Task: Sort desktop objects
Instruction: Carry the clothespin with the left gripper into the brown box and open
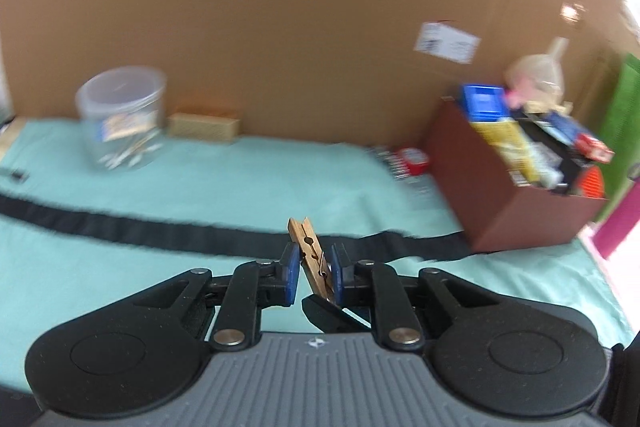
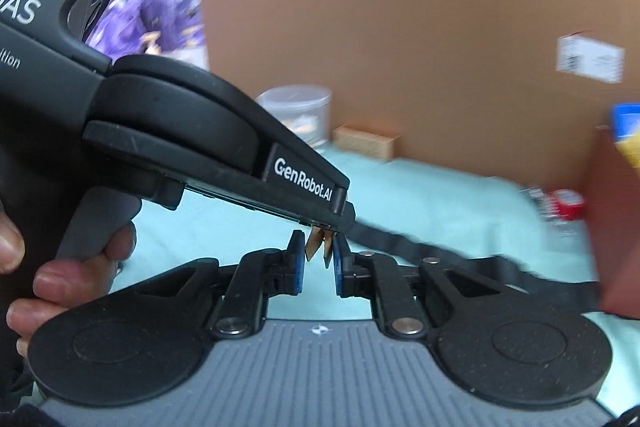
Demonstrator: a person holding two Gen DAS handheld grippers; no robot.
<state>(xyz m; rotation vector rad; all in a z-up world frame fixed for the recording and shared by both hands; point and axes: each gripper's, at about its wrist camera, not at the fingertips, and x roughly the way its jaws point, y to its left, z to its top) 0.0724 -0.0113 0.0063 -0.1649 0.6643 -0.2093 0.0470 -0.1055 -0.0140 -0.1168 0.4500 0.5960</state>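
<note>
My left gripper (image 1: 315,269) is shut on a wooden clothespin (image 1: 310,254), held tilted above the teal cloth. In the right wrist view the left gripper body (image 2: 224,147) reaches in from the left, and the clothespin's end (image 2: 320,245) hangs between the blue pads of my right gripper (image 2: 318,261). The right jaws stand slightly apart around it; I cannot tell if they touch it. A clear plastic jar (image 1: 122,115) with clothespins inside stands at the back left.
A brown box (image 1: 516,183) full of packets stands at the right. A black strap (image 1: 160,231) crosses the cloth. A small wooden block (image 1: 204,127) and a red item (image 1: 412,161) lie by the cardboard wall (image 1: 300,7).
</note>
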